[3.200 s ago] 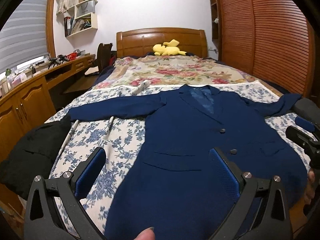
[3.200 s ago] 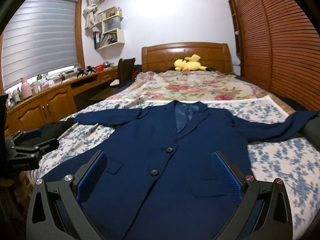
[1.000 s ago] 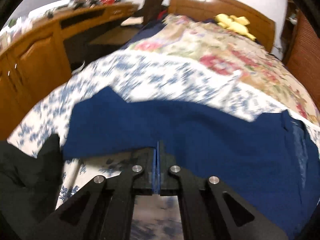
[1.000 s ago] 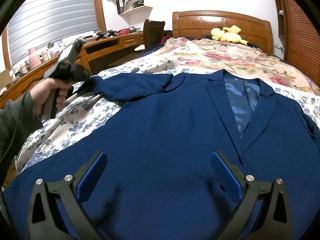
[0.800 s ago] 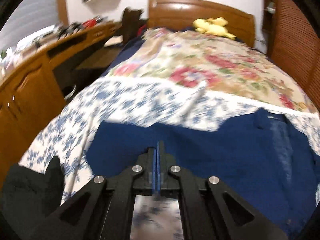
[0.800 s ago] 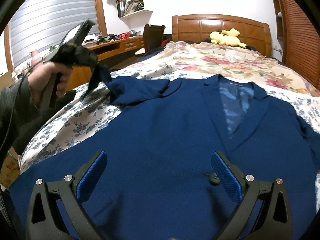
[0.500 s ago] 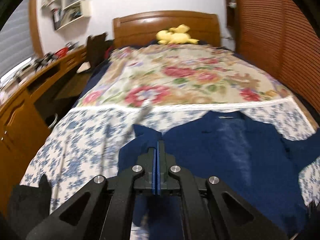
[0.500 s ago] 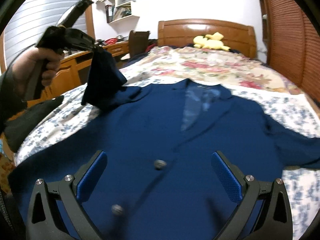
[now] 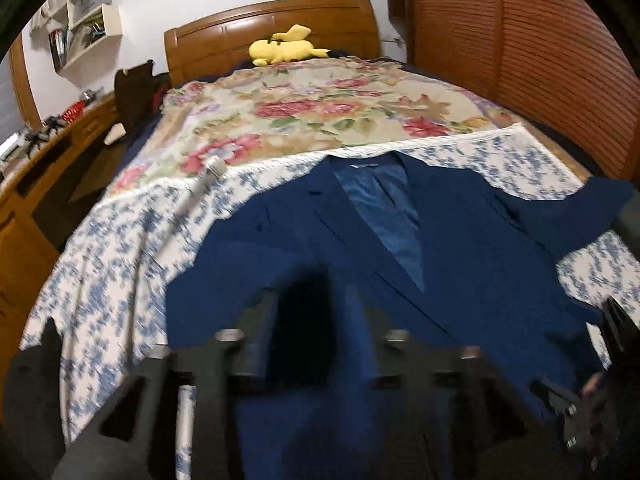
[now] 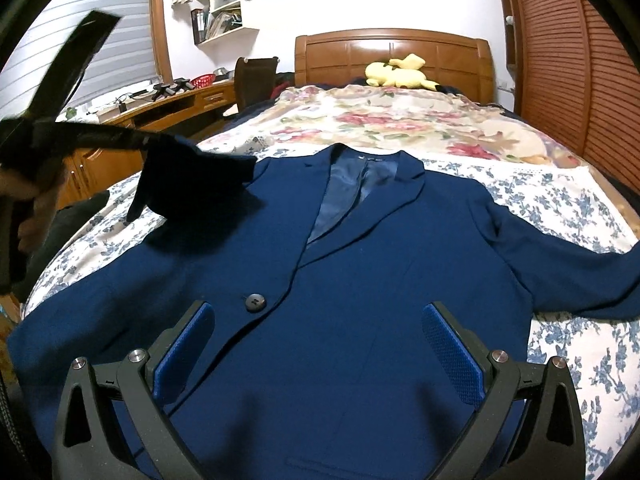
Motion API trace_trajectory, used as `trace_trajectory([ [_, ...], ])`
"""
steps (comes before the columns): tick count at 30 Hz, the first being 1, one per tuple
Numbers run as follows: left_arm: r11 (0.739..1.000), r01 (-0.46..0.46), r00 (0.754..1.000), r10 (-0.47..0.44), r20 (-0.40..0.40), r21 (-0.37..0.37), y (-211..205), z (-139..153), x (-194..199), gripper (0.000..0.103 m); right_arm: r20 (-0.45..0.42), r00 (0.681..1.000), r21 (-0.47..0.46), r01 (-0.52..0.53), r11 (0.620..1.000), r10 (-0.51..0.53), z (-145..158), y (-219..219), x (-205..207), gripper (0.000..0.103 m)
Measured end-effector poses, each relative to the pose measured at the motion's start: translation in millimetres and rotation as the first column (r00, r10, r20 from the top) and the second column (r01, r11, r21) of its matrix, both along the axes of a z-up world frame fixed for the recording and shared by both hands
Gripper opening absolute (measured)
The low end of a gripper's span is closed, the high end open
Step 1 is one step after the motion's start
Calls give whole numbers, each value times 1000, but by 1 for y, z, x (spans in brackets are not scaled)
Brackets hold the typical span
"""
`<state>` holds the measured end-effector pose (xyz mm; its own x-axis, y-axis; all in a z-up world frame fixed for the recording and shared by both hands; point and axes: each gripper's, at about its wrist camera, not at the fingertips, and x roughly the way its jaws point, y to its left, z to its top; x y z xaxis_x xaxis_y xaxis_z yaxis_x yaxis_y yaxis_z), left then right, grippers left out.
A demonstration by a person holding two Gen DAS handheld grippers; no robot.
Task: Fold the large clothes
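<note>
In the left wrist view, a navy jacket (image 9: 400,280) is being shown spread face up on the bed (image 9: 120,264), collar toward the headboard (image 9: 272,36). The left hand-held gripper (image 9: 312,340) is blurred, its jaws opening; whether cloth is lying between them cannot be told.

In the right wrist view, the right hand-held gripper (image 10: 318,344) is being held wide apart and empty above the jacket's front (image 10: 340,280). The jacket's left sleeve (image 10: 192,184) is being seen folded over, at the left hand-held gripper's tip (image 10: 140,142).

No legible text, labels or nos. anywhere in either view.
</note>
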<state>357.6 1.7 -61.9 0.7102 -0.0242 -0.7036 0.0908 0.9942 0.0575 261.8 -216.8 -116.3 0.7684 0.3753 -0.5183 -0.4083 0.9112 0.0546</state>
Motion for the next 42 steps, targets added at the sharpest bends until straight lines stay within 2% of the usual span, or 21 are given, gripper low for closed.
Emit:
trace_trajectory([
  [3, 1000, 14, 1000, -14, 3, -7, -1, -3, -14, 58, 6, 1000, -11, -1, 1000, 1, 0, -3, 0, 103],
  [5, 1000, 28, 999, -27, 20, -8, 0, -2, -22, 71, 6, 1000, -16, 0, 1000, 0, 0, -2, -1, 103],
  [7, 999, 38, 999, -37, 32, -26, 3, 0, -29, 77, 7, 1000, -19, 2, 1000, -2, 0, -1, 0, 103],
  [9, 998, 44, 998, -42, 41, -37, 5, 2, -35, 77, 6, 1000, -22, 2, 1000, -2, 0, -1, 2, 103],
  [14, 1000, 4, 998, -5, 60, 31, 17, -4, -33, 77, 1, 1000, -33, -1, 999, 2, -2, 4, 6, 103],
  [18, 999, -53, 998, 52, 35, 7, 43, -18, -20, 77, -8, 1000, -43, -7, 999, 7, -6, 5, 7, 103],
  [22, 993, -122, 992, 122, -14, 0, 71, -45, -4, 77, -25, 1000, -39, -9, 999, 8, -7, 2, 11, 103],
  [27, 979, -204, 974, 200, -109, -24, 105, -84, 13, 77, -41, 999, -40, -11, 999, 10, -8, 3, 14, 103],
  [33, 968, -242, 958, 227, -174, -66, 119, -107, 23, 77, -53, 998, -46, -19, 999, 16, -10, 7, 18, 103],
  [34, 967, -240, 958, 223, -183, -79, 119, -108, 24, 71, -56, 998, -46, -19, 999, 16, -10, 7, 19, 103],
  [35, 967, -236, 958, 215, -191, -92, 119, -110, 24, 55, -58, 998, -45, -18, 999, 15, -10, 6, 19, 103],
  [37, 970, -222, 959, 198, -203, -99, 116, -110, 26, 42, -57, 998, -42, -15, 999, 13, -9, 5, 19, 103],
  [38, 973, -211, 962, 190, -198, -91, 112, -108, 25, 23, -56, 998, -41, -13, 999, 11, -9, 5, 19, 103],
  [40, 980, -192, 968, 181, -176, -50, 102, -102, 22, 4, -54, 999, -41, -9, 999, 7, -8, 4, 17, 103],
  [42, 983, -184, 975, 178, -136, -31, 97, -90, 17, 0, -49, 999, -49, -2, 999, 0, -6, 3, 12, 103],
])
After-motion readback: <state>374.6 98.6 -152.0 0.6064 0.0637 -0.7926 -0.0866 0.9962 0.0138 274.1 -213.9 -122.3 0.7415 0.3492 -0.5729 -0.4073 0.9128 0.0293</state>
